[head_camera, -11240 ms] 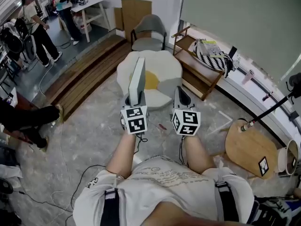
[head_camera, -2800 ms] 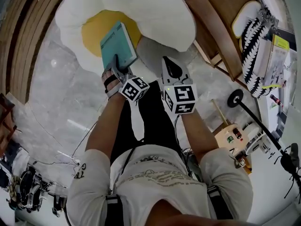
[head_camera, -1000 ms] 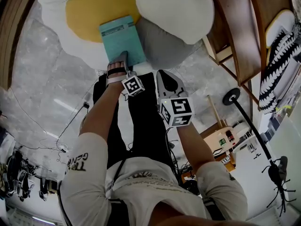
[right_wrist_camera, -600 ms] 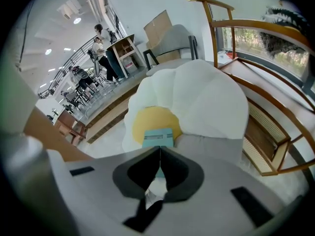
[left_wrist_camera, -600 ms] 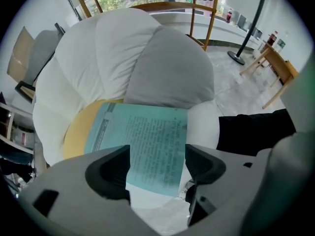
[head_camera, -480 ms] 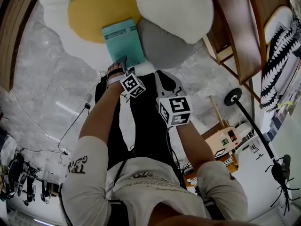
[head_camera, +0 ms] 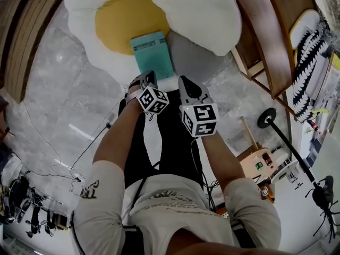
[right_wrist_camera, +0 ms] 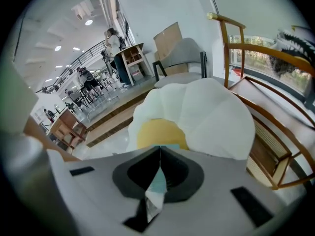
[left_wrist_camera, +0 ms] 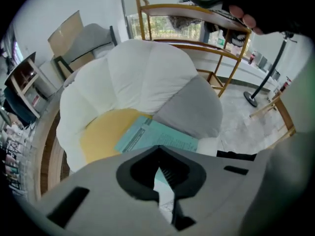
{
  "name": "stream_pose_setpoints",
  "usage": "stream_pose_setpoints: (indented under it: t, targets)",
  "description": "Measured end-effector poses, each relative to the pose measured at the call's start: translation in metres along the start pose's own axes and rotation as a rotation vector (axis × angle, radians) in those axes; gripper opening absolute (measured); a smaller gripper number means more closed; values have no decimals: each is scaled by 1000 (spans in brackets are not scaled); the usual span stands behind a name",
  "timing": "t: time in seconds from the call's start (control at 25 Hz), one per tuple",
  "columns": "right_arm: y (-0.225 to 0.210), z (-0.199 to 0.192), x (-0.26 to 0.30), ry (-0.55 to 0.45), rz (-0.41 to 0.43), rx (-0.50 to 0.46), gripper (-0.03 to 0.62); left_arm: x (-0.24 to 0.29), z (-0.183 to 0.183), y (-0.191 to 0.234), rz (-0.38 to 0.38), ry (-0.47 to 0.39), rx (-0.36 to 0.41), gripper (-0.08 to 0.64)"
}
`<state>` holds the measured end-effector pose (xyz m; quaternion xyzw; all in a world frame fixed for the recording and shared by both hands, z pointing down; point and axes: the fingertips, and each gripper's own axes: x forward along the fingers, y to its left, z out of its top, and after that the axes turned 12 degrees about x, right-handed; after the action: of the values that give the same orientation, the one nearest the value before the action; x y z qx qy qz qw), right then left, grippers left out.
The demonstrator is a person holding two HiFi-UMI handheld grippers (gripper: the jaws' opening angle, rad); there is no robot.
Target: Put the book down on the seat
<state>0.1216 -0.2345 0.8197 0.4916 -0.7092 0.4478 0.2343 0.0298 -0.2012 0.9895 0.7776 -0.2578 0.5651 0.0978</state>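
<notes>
Lying flat in the upper middle of the head view, the teal book (head_camera: 153,54) rests on the egg-shaped seat (head_camera: 202,9). It sits partly on the yellow centre (head_camera: 122,23) and partly on the white rim, with a grey cushion (head_camera: 199,54) just to its right. Just below the book in the frame, the left gripper (head_camera: 150,78) hangs with its tips short of the cover. Its fingers have just been closing and stand together with nothing between them. To its right, the right gripper (head_camera: 185,81) points down toward the seat's near edge, its fingers likewise together and empty. At the far right stand a wooden shelf (head_camera: 265,31) and a striped bag (head_camera: 308,62).
</notes>
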Motion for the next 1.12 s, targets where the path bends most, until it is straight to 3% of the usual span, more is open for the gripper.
stream_pose_setpoints:
  t: [0.24, 0.64, 0.84, 1.12]
  targets:
    - [40, 31, -17, -61, 22, -65, 29, -60, 10, 42, 3, -80, -215, 21]
    - [107, 103, -79, -201, 32, -103, 28, -217, 57, 131, 158, -269, -462, 21]
    - [136, 164, -109, -321, 41, -147, 28, -295, 78, 181, 253, -358, -517, 21]
    - [179, 233, -180, -484, 69, -130, 28, -407, 99, 226, 379, -464, -566, 21]
